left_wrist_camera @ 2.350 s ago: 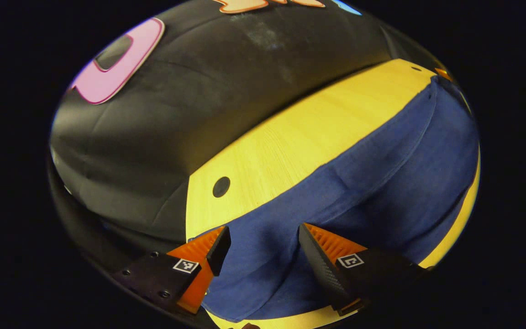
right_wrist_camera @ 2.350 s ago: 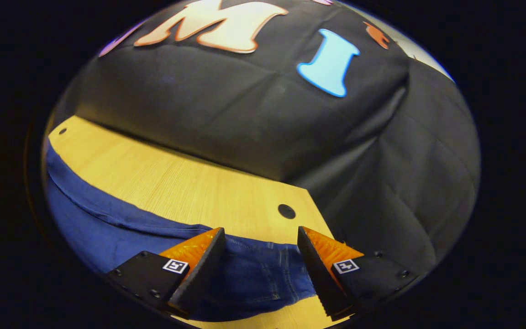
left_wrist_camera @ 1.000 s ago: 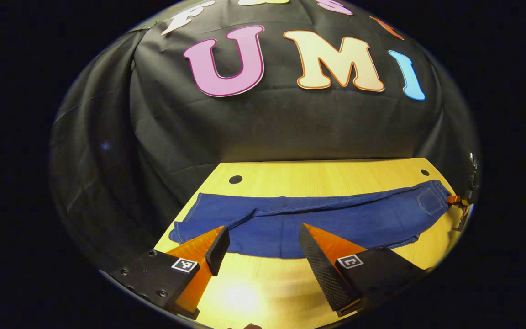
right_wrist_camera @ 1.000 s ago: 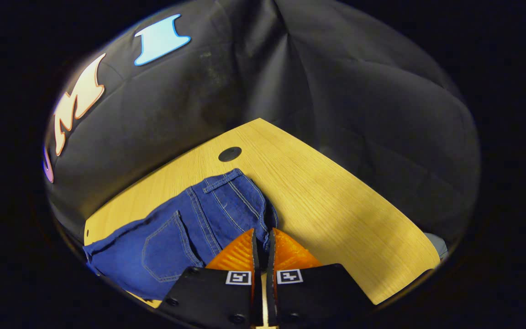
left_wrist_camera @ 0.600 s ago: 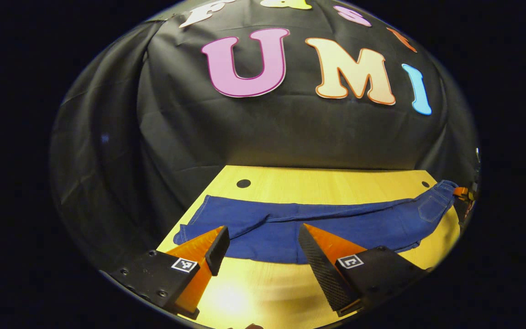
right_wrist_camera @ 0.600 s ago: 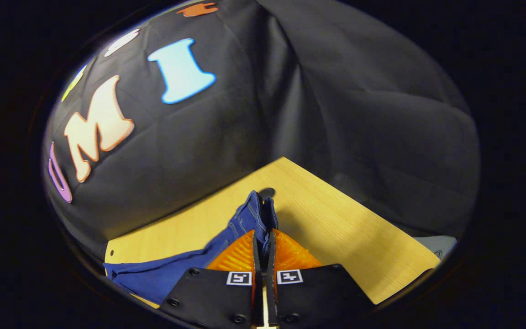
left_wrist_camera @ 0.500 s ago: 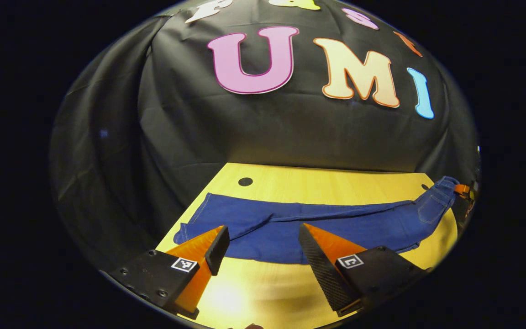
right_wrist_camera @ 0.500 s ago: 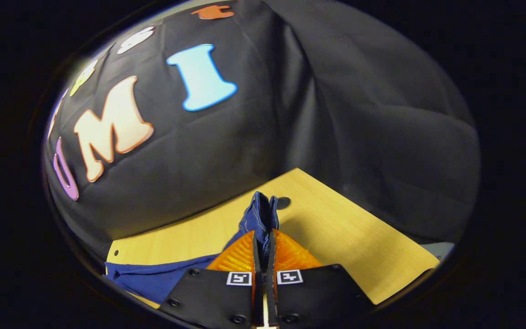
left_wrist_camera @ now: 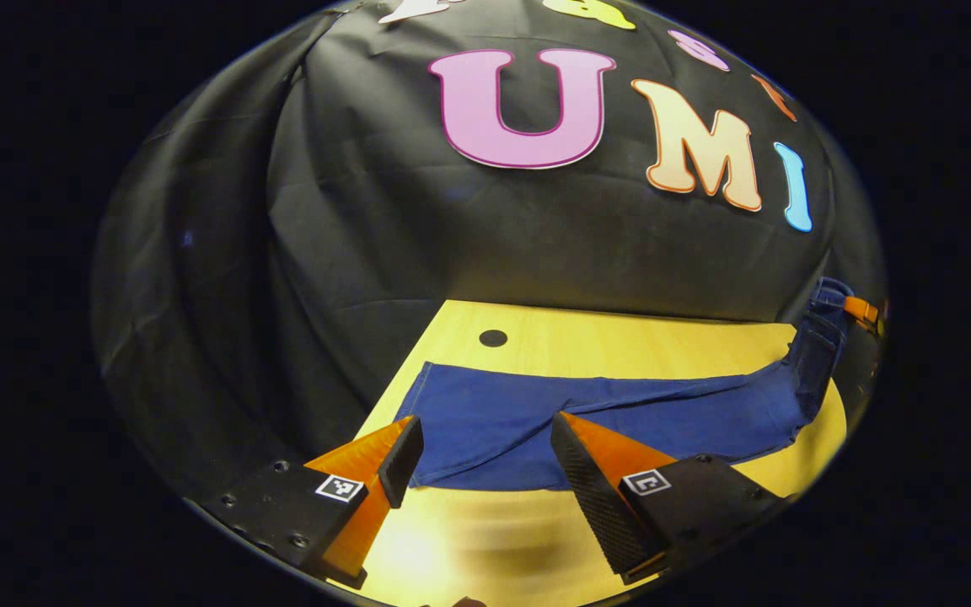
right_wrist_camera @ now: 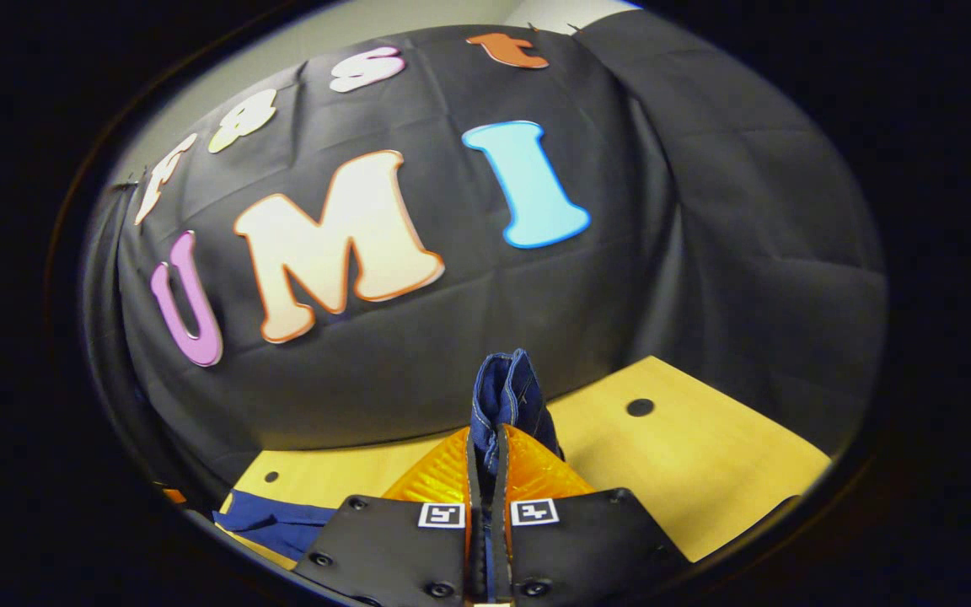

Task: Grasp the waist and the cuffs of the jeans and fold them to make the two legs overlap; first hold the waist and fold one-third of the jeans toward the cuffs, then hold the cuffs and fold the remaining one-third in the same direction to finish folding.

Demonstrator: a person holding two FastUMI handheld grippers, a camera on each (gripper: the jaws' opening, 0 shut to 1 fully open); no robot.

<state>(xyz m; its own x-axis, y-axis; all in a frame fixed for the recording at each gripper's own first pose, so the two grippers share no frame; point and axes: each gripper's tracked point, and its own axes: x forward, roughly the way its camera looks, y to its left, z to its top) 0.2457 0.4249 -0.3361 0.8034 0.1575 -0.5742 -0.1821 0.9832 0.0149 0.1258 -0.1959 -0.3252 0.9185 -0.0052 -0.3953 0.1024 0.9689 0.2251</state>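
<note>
Right tongs (right_wrist_camera: 486, 438) clamped on lifted jeans (left_wrist_camera: 587, 409) waist, left tongs (left_wrist_camera: 485, 443) apart over cuffs, wooden table (left_wrist_camera: 620, 341)

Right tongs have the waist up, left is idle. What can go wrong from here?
1. The right tongs pinch only a narrow bunch of the blue denim jeans' waist; it may slip out mid-fold.
2. The open left tongs hold nothing, so the flat blue legs could drag across the yellow wooden table instead of folding.
</note>
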